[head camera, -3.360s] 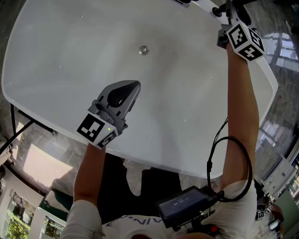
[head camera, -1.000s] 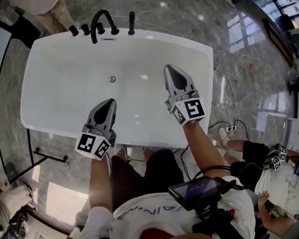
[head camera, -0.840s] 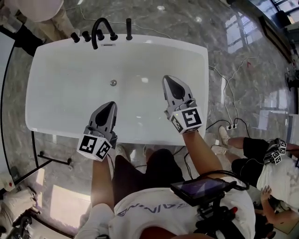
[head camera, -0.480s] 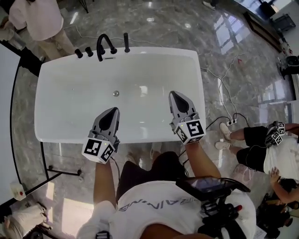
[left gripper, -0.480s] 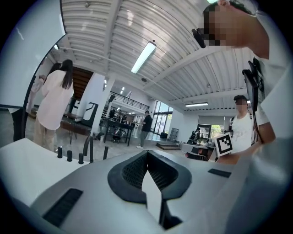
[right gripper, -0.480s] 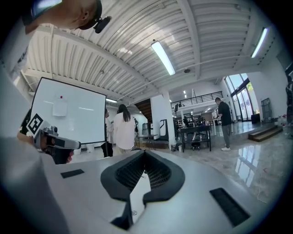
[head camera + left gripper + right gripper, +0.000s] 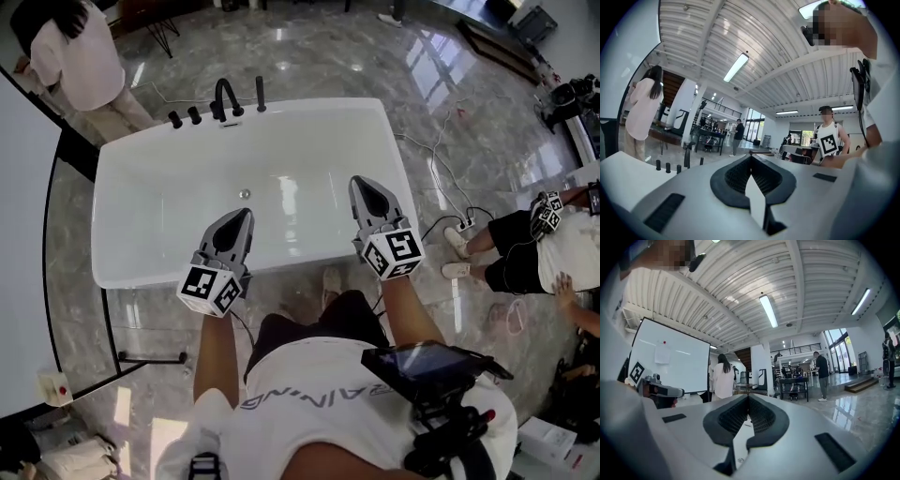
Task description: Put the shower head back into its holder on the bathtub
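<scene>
White tub: black shower head apparently seated at far rim. Left gripper, right gripper: jaws pressed together, empty. Verify seating; hold grippers clear.

left hand-held gripper closed, bathtub beyond

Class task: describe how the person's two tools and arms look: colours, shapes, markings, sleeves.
The left tool and right tool are grey tapering wedges with black ribbed pads inside. Each carries a white cube printed with black square markers. The arms are bare below the short sleeves of a white T-shirt.
</scene>
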Demonstrator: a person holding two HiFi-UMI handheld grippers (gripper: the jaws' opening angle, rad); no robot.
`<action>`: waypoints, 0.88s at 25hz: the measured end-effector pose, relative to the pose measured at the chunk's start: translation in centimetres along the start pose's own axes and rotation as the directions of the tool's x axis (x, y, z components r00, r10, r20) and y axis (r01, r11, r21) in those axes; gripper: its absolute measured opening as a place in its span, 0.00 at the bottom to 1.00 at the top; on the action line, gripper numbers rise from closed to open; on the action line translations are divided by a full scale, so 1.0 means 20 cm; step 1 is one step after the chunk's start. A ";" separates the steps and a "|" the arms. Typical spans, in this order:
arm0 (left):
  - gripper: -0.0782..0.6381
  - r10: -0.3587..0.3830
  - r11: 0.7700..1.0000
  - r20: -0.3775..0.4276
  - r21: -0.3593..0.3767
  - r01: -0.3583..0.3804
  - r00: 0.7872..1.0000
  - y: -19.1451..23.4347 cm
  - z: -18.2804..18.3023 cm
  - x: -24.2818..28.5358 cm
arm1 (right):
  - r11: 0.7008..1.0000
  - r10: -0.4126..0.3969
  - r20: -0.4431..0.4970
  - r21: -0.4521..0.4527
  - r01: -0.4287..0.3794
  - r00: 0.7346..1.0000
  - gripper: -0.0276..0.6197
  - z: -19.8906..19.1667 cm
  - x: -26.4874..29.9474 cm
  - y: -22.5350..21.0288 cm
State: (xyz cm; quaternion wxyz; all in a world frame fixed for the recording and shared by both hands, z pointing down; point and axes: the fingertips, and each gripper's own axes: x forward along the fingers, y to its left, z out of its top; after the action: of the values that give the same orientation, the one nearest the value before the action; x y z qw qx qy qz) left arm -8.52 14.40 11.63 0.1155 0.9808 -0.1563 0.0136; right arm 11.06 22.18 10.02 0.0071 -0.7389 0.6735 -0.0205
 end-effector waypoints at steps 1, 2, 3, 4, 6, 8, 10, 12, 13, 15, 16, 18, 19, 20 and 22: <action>0.13 -0.013 1.000 0.001 0.004 0.013 1.000 -0.03 0.01 -0.04 | 1.000 -0.001 0.005 -0.002 0.001 1.000 0.06 0.03 -0.04 0.04; 0.13 -0.025 1.000 0.000 0.009 0.025 1.000 -0.06 0.03 -0.07 | 1.000 -0.002 0.010 -0.002 0.002 1.000 0.06 0.05 -0.08 0.08; 0.13 -0.034 0.999 0.000 0.014 0.034 0.999 -0.08 0.04 -0.10 | 1.000 -0.002 0.013 -0.002 0.002 1.000 0.06 0.08 -0.11 0.12; 0.13 -0.038 0.999 -0.001 0.019 0.038 0.999 -0.11 0.06 -0.12 | 1.000 0.001 0.014 -0.002 -0.001 1.000 0.06 0.10 -0.14 0.14; 0.13 -0.041 0.999 0.002 0.033 0.041 0.999 -0.16 0.11 -0.15 | 1.000 0.010 0.016 0.001 -0.010 1.000 0.06 0.15 -0.19 0.17; 0.13 -0.043 0.998 0.006 0.049 0.043 0.999 -0.22 0.16 -0.16 | 1.000 0.020 0.017 0.004 -0.020 1.000 0.06 0.21 -0.24 0.17; 0.13 -0.046 0.997 0.010 0.065 0.045 0.999 -0.29 0.21 -0.16 | 1.000 0.029 0.018 0.007 -0.030 0.999 0.06 0.26 -0.29 0.16; 0.13 -0.043 0.996 0.016 0.077 0.041 0.999 -0.34 0.26 -0.16 | 0.999 0.035 0.022 0.009 -0.036 0.999 0.06 0.31 -0.33 0.14; 0.13 -0.039 0.996 0.021 0.080 0.037 0.999 -0.36 0.28 -0.15 | 0.999 0.039 0.027 0.011 -0.039 0.999 0.06 0.32 -0.33 0.13; 0.13 -0.030 0.997 0.032 0.079 0.028 0.999 -0.38 0.30 -0.15 | 0.999 0.051 0.038 0.011 -0.052 0.998 0.06 0.35 -0.34 0.13; 0.13 -0.026 0.997 0.038 0.076 0.024 0.999 -0.39 0.31 -0.16 | 0.998 0.064 0.044 0.005 -0.065 0.997 0.06 0.36 -0.35 0.14; 0.13 -0.022 0.997 0.049 0.073 0.018 0.999 -0.43 0.32 -0.15 | 0.995 0.101 0.047 -0.017 -0.100 0.994 0.06 0.38 -0.37 0.16; 0.13 -0.020 0.997 0.053 0.074 0.016 0.998 -0.46 0.33 -0.14 | 0.993 0.118 0.046 -0.030 -0.116 0.992 0.06 0.38 -0.38 0.16; 0.13 -0.020 0.997 0.058 0.078 0.016 0.998 -0.49 0.33 -0.12 | 0.991 0.130 0.044 -0.039 -0.129 0.990 0.06 0.39 -0.40 0.15; 0.13 -0.022 0.997 0.065 0.081 0.017 0.998 -0.55 0.35 -0.07 | 0.990 0.141 0.046 -0.037 -0.139 0.989 0.06 0.41 -0.43 0.08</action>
State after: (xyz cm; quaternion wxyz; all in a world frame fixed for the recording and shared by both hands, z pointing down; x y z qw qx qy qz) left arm -6.40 23.44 2.26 0.0710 0.9861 -0.1497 -0.0137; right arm 8.93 30.43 1.67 0.0123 -0.6900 0.7236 0.0092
